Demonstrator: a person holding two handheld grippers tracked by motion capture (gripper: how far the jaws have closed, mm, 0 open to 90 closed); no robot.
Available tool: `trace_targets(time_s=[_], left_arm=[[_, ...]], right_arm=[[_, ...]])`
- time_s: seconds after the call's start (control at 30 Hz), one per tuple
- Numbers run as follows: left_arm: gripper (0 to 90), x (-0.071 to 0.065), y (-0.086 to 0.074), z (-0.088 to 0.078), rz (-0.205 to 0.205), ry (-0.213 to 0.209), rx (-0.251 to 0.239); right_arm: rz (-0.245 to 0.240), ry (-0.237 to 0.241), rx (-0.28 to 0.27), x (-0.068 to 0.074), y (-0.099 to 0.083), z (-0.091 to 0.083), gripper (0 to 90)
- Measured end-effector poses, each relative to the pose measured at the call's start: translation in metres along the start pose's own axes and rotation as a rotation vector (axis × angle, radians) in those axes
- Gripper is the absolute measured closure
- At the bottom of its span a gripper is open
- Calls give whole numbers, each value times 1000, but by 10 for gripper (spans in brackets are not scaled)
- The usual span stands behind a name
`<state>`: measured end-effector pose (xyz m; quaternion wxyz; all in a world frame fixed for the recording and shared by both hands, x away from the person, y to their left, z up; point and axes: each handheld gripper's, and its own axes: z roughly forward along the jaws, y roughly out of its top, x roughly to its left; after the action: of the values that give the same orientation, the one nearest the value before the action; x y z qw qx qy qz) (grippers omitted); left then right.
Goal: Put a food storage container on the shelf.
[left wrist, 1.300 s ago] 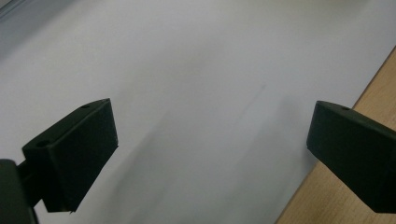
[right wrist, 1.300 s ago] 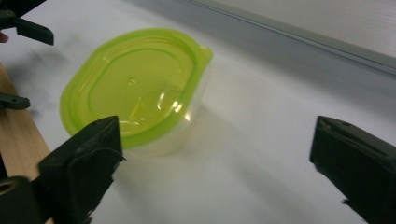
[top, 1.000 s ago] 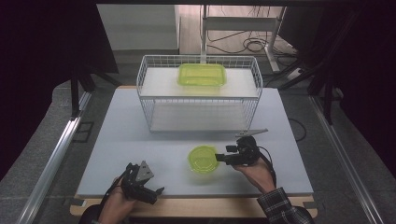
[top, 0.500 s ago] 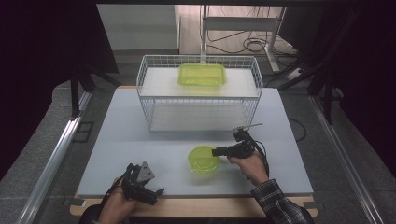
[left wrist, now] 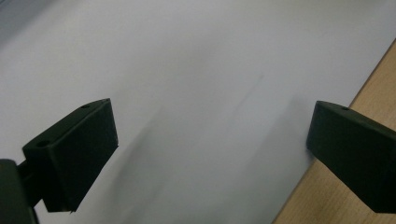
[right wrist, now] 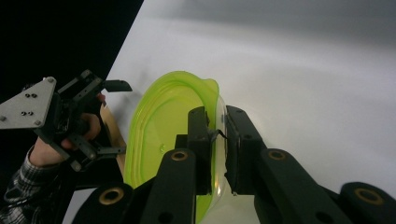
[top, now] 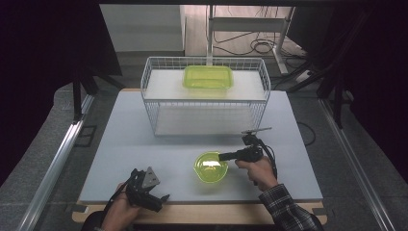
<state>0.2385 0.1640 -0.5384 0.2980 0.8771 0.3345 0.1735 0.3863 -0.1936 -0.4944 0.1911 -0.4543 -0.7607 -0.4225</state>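
A translucent green bowl (top: 210, 167) stands on the white table top (top: 144, 144) near the front. My right gripper (top: 224, 156) reaches it from the right. In the right gripper view its jaws have just been closing, and the gripper (right wrist: 217, 135) is now shut on the bowl's rim (right wrist: 163, 116), one pad inside and one outside. My left gripper (top: 161, 199) rests at the table's front edge, left of the bowl. It is open (left wrist: 210, 149), with nothing but bare table between its fingers. The right gripper view also shows the left gripper (right wrist: 114, 117) beyond the bowl.
A white wire basket (top: 154, 96) stands at the back of the table, with a green rectangular container (top: 208, 77) on a white shelf inside it. A wooden strip (left wrist: 373, 84) borders the table's front edge. Dark floor and cables lie beyond.
The right gripper has come in a little towards the bowl, and its jaws have narrowed onto the bowl's right rim. The left gripper and the bowl have stayed in place.
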Motion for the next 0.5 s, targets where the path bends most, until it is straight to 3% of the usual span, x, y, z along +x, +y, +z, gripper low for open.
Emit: trace_targets(time_s=[0.5], left_arm=[[18,4,0,-3,-30,-3,-21]], right_arm=[[12,35,-102,9,10,-26,810]])
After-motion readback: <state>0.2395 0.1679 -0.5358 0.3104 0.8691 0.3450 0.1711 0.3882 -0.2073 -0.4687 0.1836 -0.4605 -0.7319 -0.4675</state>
